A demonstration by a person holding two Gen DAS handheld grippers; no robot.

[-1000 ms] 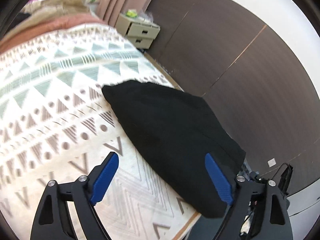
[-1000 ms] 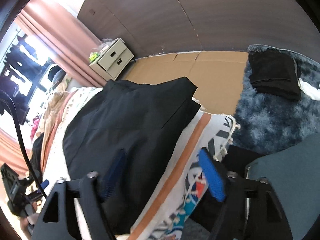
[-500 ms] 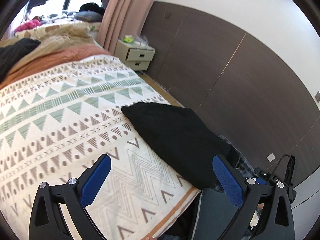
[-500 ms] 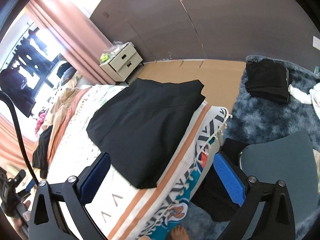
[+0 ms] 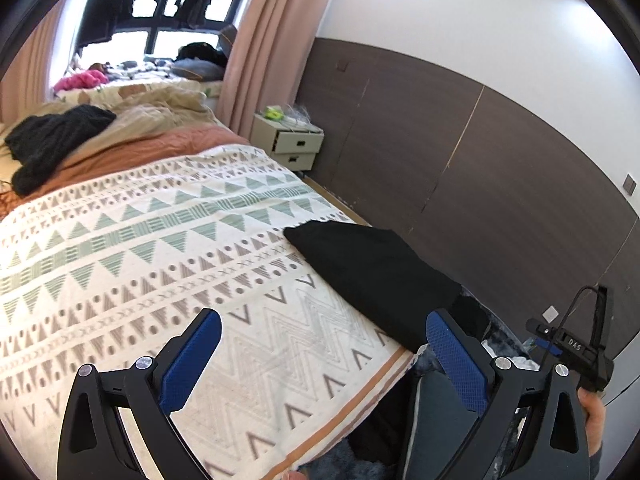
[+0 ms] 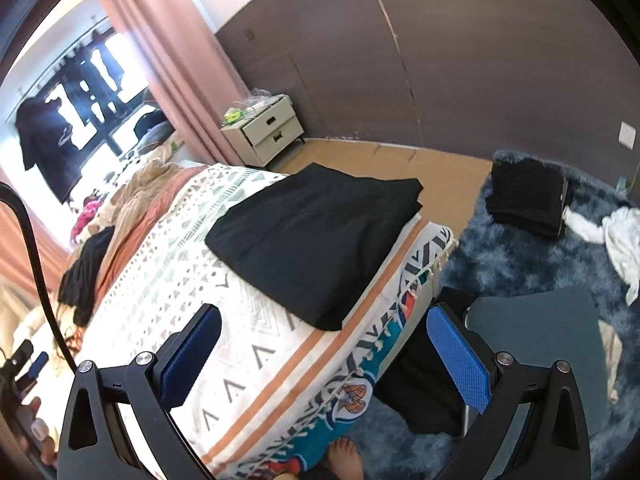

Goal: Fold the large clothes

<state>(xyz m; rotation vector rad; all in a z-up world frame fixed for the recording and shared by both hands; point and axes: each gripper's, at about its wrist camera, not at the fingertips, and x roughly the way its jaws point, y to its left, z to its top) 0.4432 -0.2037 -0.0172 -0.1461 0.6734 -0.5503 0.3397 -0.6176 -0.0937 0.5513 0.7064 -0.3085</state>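
The left gripper (image 5: 322, 354) has just spread wide, empty, above the bedspread (image 5: 160, 240); the folded black garment (image 6: 316, 236) lies near the bed's foot corner; the right gripper (image 6: 322, 354) likewise gapes, empty. This fold looks finished; next likely fetching another garment

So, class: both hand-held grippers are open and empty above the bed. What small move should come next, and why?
Probably reach toward the black knit garment heaped at the bed's far end: the black garment already lies folded flat on the patterned blanket.
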